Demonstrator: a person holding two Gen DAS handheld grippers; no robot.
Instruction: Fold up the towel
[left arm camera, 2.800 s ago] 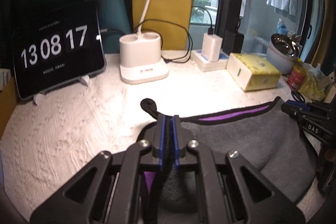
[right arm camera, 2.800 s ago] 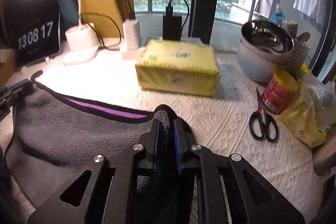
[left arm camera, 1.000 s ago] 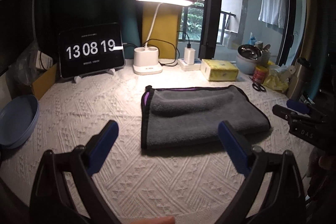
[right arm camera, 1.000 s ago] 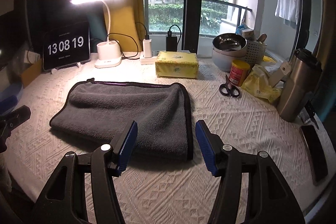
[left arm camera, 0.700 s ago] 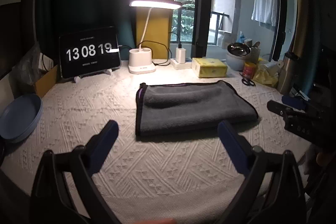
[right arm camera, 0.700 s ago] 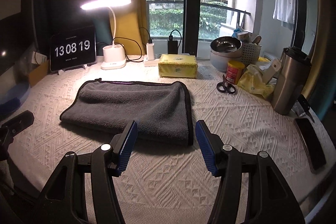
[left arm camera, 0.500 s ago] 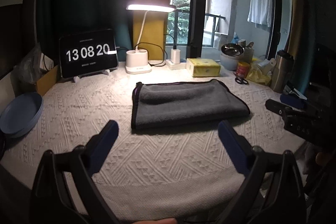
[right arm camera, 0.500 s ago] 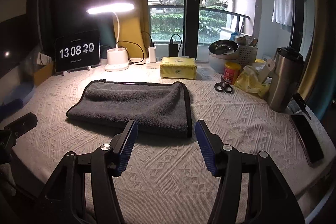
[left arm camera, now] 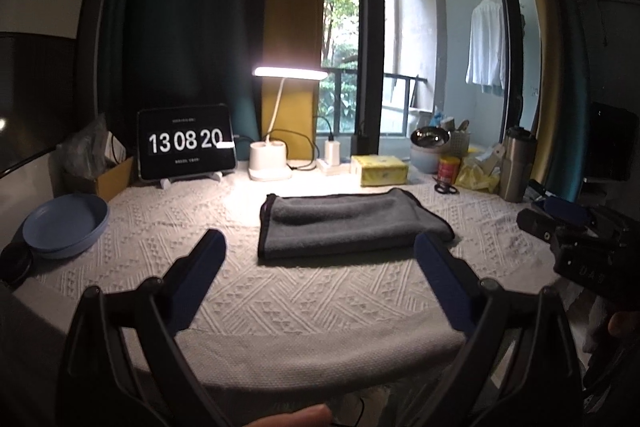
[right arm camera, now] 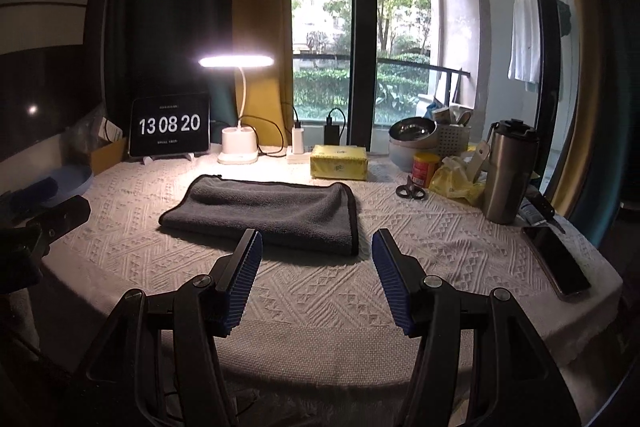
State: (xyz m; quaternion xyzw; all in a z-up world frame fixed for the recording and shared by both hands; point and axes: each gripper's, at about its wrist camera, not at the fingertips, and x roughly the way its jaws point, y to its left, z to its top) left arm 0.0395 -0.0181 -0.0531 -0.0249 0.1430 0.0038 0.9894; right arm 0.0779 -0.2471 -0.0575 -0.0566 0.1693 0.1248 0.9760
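A grey towel (left arm camera: 344, 225) with a dark hem lies folded flat on the white textured tablecloth (left arm camera: 320, 303); it also shows in the right wrist view (right arm camera: 268, 213). My left gripper (left arm camera: 320, 251) is wide open and empty, held back over the table's near edge, well short of the towel. My right gripper (right arm camera: 316, 243) is open and empty, also back from the towel's near edge. The right gripper shows at the right of the left wrist view (left arm camera: 576, 235); the left gripper's body shows at the left of the right wrist view (right arm camera: 44, 223).
Along the back stand a clock tablet (left arm camera: 185, 147), a lit desk lamp (left arm camera: 270, 163), a charger (left arm camera: 332, 151), a yellow tissue box (right arm camera: 339, 161), bowls, a red can (right arm camera: 425, 163) and scissors (right arm camera: 411, 191). A steel tumbler (right arm camera: 506, 173) and phone (right arm camera: 556, 261) are right; a blue plate (left arm camera: 66, 225) left.
Both grippers, earlier shut on the towel's far corners, have let go and opened. They have drawn back and up from the table, leaving the towel folded.
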